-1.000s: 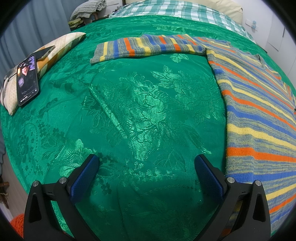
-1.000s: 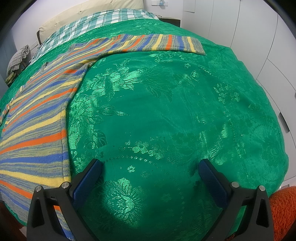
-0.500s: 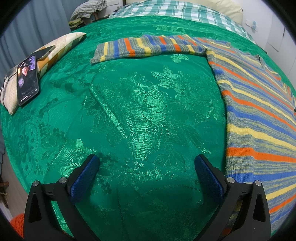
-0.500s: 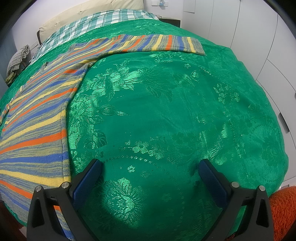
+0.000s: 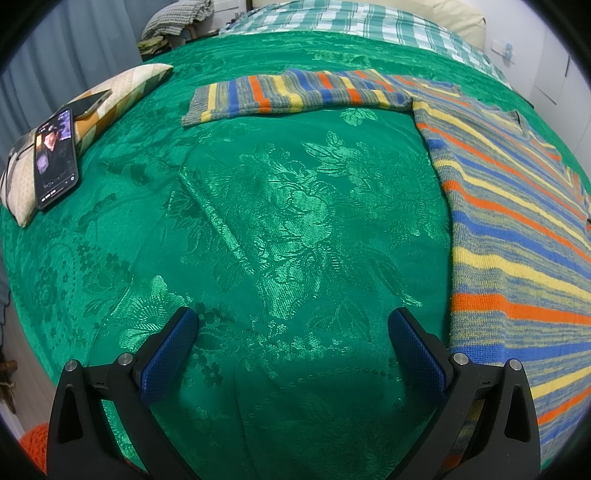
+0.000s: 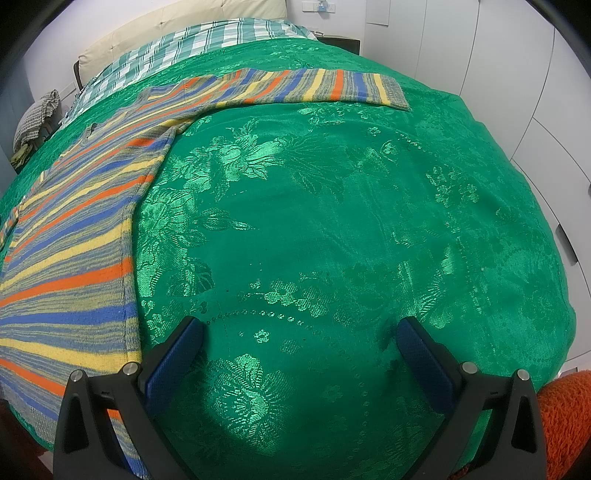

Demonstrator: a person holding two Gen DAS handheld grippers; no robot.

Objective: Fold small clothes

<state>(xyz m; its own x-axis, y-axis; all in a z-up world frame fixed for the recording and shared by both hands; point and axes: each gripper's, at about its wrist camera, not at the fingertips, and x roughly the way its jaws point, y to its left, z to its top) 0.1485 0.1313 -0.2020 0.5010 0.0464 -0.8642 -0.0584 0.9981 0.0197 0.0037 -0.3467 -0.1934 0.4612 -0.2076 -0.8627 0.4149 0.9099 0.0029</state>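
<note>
A striped sweater in grey, blue, yellow and orange lies flat on the green bedspread. In the left wrist view its body (image 5: pixel 517 236) fills the right side and one sleeve (image 5: pixel 295 94) stretches out to the left at the back. In the right wrist view the body (image 6: pixel 70 258) lies at the left and the other sleeve (image 6: pixel 325 88) stretches right at the back. My left gripper (image 5: pixel 291 325) is open and empty over bare bedspread, left of the sweater's hem. My right gripper (image 6: pixel 299 332) is open and empty, right of the hem.
A phone (image 5: pixel 55 162) lies on a pale cushion (image 5: pixel 110 96) at the left edge of the bed. A checked blanket (image 5: pixel 354 22) and pillow lie at the head. White cupboard doors (image 6: pixel 524 74) stand to the right. An orange rug (image 6: pixel 565 417) lies below the bed's corner.
</note>
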